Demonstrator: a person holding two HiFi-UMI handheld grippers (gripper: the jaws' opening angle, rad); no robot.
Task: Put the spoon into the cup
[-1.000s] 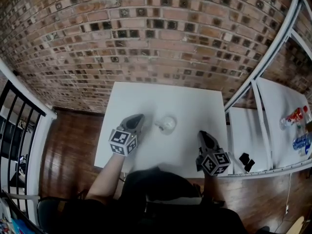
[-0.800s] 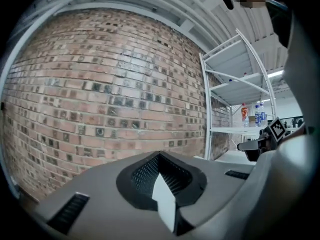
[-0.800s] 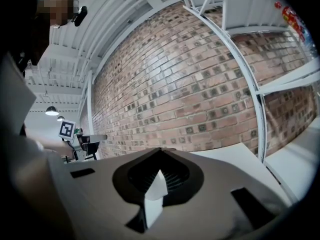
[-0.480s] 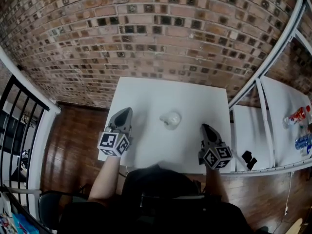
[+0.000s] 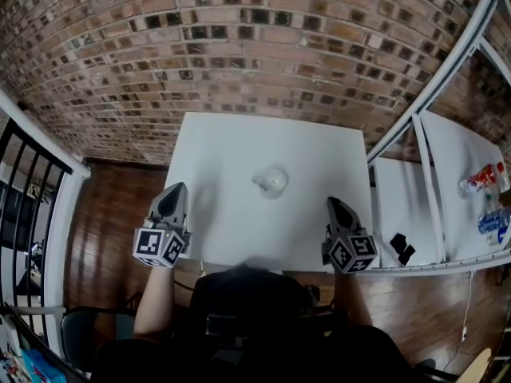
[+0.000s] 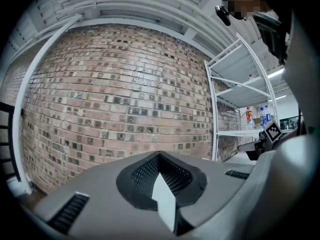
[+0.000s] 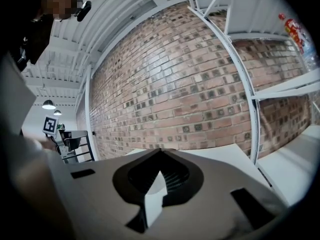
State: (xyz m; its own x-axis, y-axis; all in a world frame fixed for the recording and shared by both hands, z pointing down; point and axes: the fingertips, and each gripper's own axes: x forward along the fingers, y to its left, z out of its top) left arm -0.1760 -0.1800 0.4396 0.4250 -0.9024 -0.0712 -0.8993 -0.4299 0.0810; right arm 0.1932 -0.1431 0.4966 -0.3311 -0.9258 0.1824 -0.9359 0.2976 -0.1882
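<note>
A clear cup [image 5: 271, 182] stands near the middle of the white table [image 5: 239, 146]. A thin pale piece at its left rim may be the spoon, but it is too small to tell. My left gripper [image 5: 176, 190] hangs off the table's left edge over the wooden floor, shut and empty, pointing level at the brick wall. At the table's front right corner my right gripper [image 5: 333, 203] is also shut, holding nothing. Neither gripper view shows the cup. In both, the jaws meet at a point: left gripper [image 6: 159, 155], right gripper [image 7: 160, 150].
A white shelf frame [image 5: 435, 94] rises at the table's right. Beyond it a lower white surface carries bottles [image 5: 483, 186] and a small black object [image 5: 399, 250]. A black railing [image 5: 32, 182] stands at the left, and the brick wall [image 5: 239, 46] runs behind.
My left gripper has drawn away from the cup, leftward and back, from over the table to beyond its left edge. The right gripper and the cup have stayed put.
</note>
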